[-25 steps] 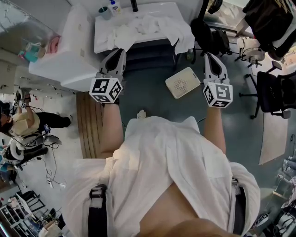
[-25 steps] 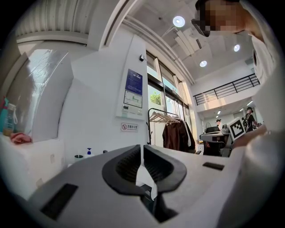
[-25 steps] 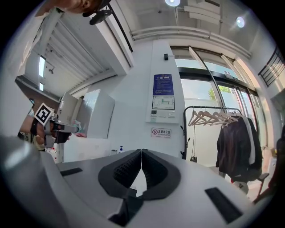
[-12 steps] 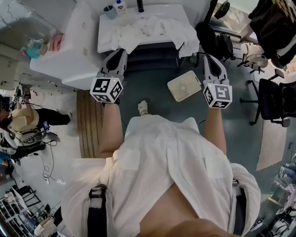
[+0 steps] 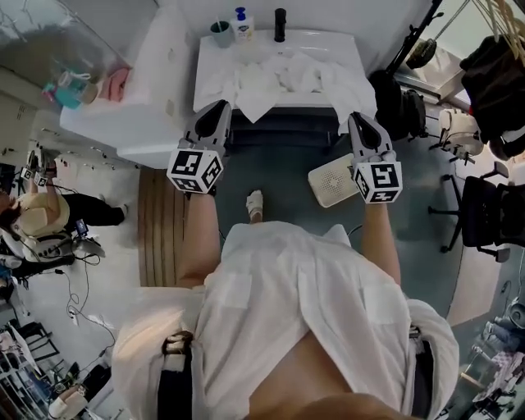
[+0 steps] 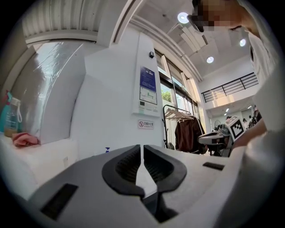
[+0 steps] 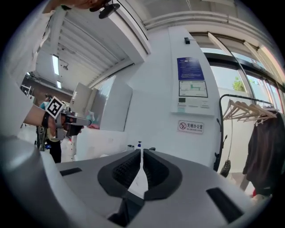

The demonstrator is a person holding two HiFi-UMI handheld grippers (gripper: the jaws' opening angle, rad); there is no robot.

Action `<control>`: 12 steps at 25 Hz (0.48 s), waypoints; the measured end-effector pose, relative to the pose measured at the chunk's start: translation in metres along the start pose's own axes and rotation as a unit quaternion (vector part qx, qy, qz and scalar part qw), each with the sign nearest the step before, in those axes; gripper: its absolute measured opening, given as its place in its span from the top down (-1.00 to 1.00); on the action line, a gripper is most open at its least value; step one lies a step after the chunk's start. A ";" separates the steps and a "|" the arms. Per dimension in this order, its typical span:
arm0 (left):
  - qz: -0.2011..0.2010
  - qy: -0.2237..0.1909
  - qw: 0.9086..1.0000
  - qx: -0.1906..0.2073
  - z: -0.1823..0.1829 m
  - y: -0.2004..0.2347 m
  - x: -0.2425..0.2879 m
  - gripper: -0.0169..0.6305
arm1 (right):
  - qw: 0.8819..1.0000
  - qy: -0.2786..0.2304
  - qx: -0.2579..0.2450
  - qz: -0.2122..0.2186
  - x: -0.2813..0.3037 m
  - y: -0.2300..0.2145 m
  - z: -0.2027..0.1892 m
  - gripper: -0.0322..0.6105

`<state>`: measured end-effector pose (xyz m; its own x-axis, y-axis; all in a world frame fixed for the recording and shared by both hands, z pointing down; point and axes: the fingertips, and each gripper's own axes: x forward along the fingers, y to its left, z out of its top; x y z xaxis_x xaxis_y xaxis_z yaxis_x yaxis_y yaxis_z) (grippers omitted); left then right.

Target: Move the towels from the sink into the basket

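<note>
White towels (image 5: 283, 75) lie crumpled in a white sink (image 5: 207, 70) at the far middle of the head view, with some cloth hanging over its near edge. A white perforated basket (image 5: 330, 182) sits on the grey floor, nearer than the sink and to the right, well apart from the towels. The left gripper (image 5: 218, 111) and the right gripper (image 5: 361, 125) are held out level on the near side of the sink, one to each side. A teal cup (image 5: 221, 33) and a soap bottle (image 5: 241, 22) stand on the sink's far rim.

Left gripper view: the black jaws are pressed together with nothing between them. A white wall and a rack of dark clothes (image 6: 187, 133) lie beyond.

Right gripper view: these jaws are likewise closed and empty, facing a white wall with signs (image 7: 192, 91).
</note>
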<state>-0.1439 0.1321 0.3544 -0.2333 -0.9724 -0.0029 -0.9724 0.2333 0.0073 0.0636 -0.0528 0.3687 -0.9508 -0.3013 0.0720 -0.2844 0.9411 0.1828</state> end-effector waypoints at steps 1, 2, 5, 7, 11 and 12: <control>0.002 0.000 1.000 0.000 -0.001 0.013 0.005 0.86 | 1.000 0.001 -0.001 0.009 0.017 0.006 0.001 0.79; 0.004 0.002 1.000 0.002 -0.002 0.025 0.010 0.86 | 1.000 0.002 0.000 0.019 0.034 0.012 0.001 0.79; 0.008 0.010 1.000 0.007 -0.007 0.062 0.023 0.86 | 0.999 0.005 0.000 0.044 0.080 0.030 0.002 0.79; 0.008 0.016 1.000 0.008 -0.010 0.084 0.030 0.86 | 0.998 0.010 0.003 0.058 0.107 0.042 0.001 0.76; -0.001 0.025 1.000 0.014 -0.018 0.120 0.042 0.86 | 0.996 0.020 0.005 0.085 0.158 0.065 -0.003 0.48; -0.003 0.027 1.000 0.013 -0.021 0.128 0.044 0.86 | 0.995 0.023 0.005 0.092 0.169 0.072 -0.005 0.45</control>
<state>-0.2783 0.1190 0.3762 -0.2279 -0.9723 0.0519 -0.9737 0.2272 -0.0187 -0.1167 -0.0369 0.3988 -0.9804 -0.1297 0.1484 -0.1070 0.9826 0.1519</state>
